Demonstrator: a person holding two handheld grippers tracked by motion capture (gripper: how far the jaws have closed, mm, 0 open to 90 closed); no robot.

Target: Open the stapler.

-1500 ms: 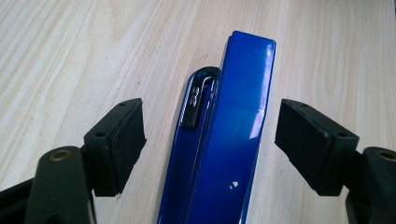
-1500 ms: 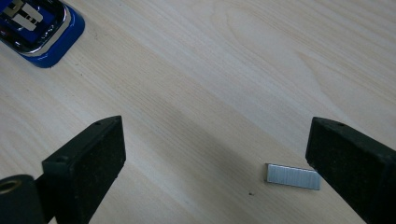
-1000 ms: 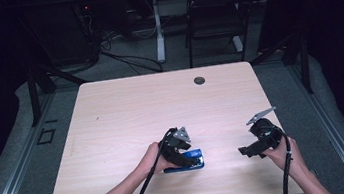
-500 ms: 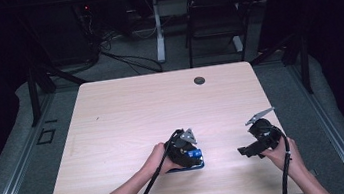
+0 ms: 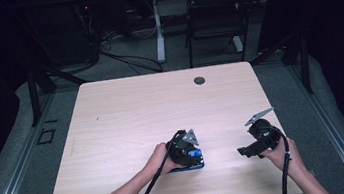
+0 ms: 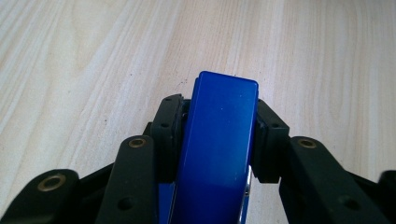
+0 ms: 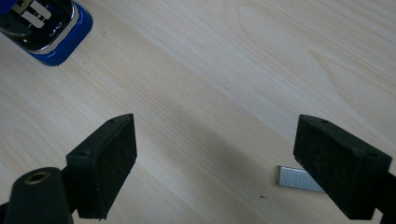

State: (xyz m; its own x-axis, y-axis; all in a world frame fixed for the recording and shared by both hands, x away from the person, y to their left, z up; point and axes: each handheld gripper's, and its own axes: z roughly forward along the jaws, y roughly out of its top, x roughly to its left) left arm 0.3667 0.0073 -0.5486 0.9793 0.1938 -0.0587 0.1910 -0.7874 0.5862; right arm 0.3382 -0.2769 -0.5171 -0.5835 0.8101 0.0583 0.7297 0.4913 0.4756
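across the pale wooden table point(image 5: 126, 113) nearly everything sits down at my near edge, the far half bare but for a small dark disc point(image 5: 199, 80). my left hand point(image 5: 159, 159) comes in low, and the left gripper point(image 6: 219, 135) has just been closing: its jaws are now pressed on both sides of the blue stapler point(image 6: 218, 140), pads hard against its flanks. in the high view that stapler point(image 5: 191, 161) lies flat on the wood under the gripper, so i reckon i'm pinning it steady, not lifting it. from the right gripper view its end point(image 7: 44, 25) shows a metal tray, which looks opened for loading. over to the side, well apart, my right gripper point(image 7: 215, 163) hangs low with jaws spread wide and nothing between them. just beside one pad lies a little strip of staples point(image 7: 294, 179), flat on the table. my guess: left holds the stapler still so right can fetch that strip.
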